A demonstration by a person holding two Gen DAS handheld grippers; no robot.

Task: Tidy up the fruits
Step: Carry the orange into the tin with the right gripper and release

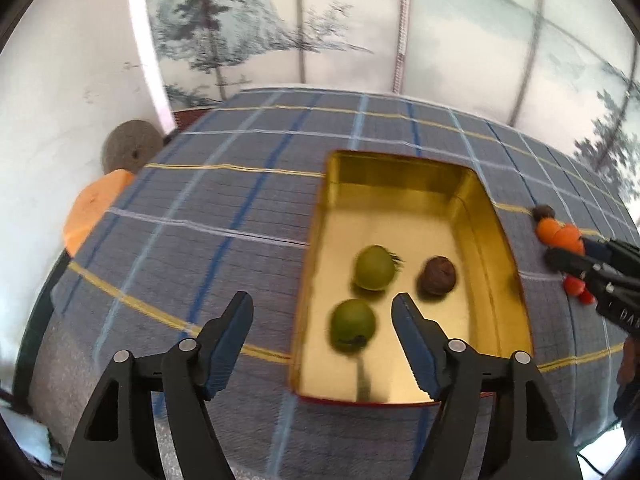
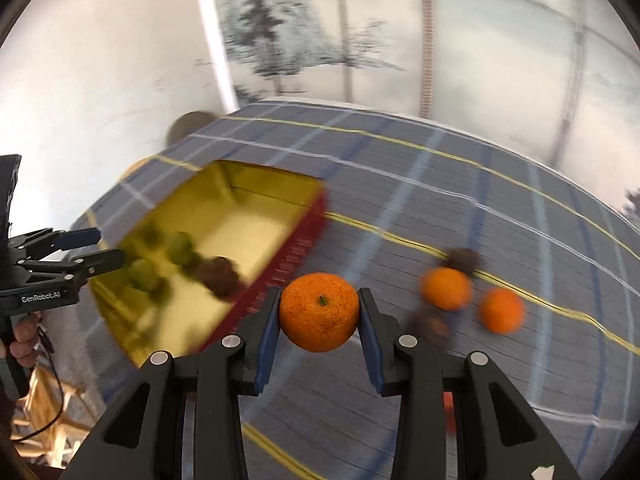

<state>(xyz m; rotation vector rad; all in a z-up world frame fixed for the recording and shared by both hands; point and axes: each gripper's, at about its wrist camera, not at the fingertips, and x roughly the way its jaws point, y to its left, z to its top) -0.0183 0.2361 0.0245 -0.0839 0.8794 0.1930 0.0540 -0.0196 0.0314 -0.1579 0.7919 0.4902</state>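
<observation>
A gold tin (image 1: 472,200) with red outer walls stands on the plaid cloth. Two green fruits (image 1: 374,267) (image 1: 352,324) and a brown fruit (image 1: 436,276) lie in it. My left gripper (image 1: 323,300) hangs open above the tin's near left corner, its pads touching nothing. My right gripper (image 2: 319,294) is shut on a tangerine (image 2: 319,316), held above the cloth just right of the tin (image 2: 256,184). Two more tangerines (image 2: 446,289) (image 2: 501,310) and two blurred brown fruits (image 2: 464,260) (image 2: 432,326) rest on the cloth further right.
The blue-grey plaid tablecloth (image 1: 224,208) covers the whole table. Past its left edge sit an orange round seat (image 1: 96,208) and a grey round one (image 1: 130,152). A wall panel with painted trees rises behind. A hand (image 2: 24,340) holds the left gripper's handle.
</observation>
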